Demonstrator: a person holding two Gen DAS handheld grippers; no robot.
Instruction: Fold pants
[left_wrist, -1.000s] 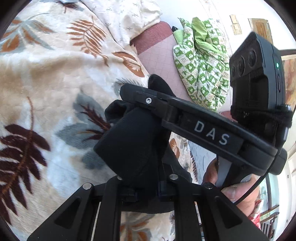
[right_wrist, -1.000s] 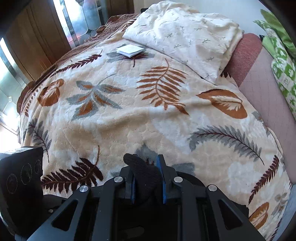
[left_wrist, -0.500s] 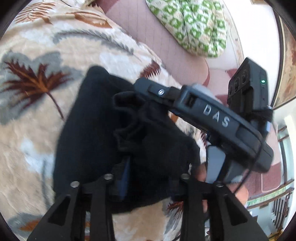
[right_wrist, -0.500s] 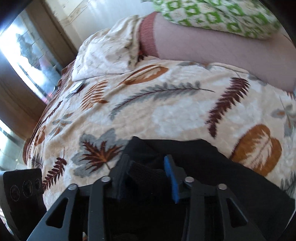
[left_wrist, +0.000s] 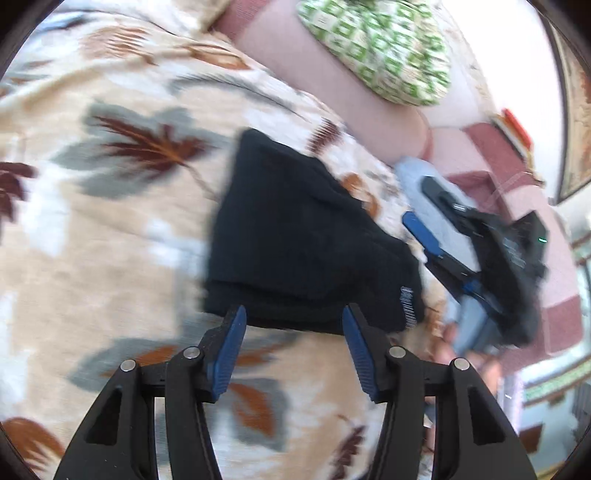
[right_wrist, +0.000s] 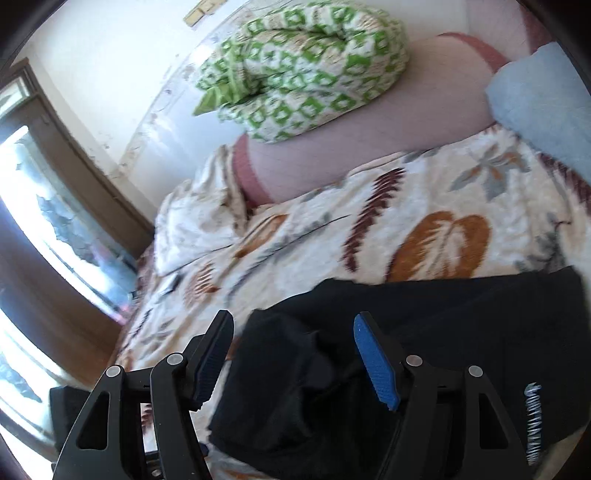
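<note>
The black pants (left_wrist: 303, 236) lie folded in a compact bundle on the leaf-patterned blanket (left_wrist: 92, 240); a white printed logo (left_wrist: 408, 306) shows at one corner. My left gripper (left_wrist: 293, 328) is open and empty, its blue pads just short of the bundle's near edge. My right gripper (right_wrist: 293, 345) is open and empty, hovering over the pants (right_wrist: 443, 332), and also shows to the right of the bundle in the left wrist view (left_wrist: 439, 221). The logo shows at lower right in the right wrist view (right_wrist: 533, 421).
A green-and-white patterned quilt (right_wrist: 303, 66) lies rolled on the pink mattress (right_wrist: 369, 147) by the wall. A cream pillow (right_wrist: 192, 225) sits at the bed's head. A light blue cloth (right_wrist: 546, 107) lies at the right. A window (right_wrist: 55, 229) is at left.
Both grippers held the pants a second ago. Both have now opened and let go, and the folded pants rest on the blanket. The right gripper has drawn away to the right.
</note>
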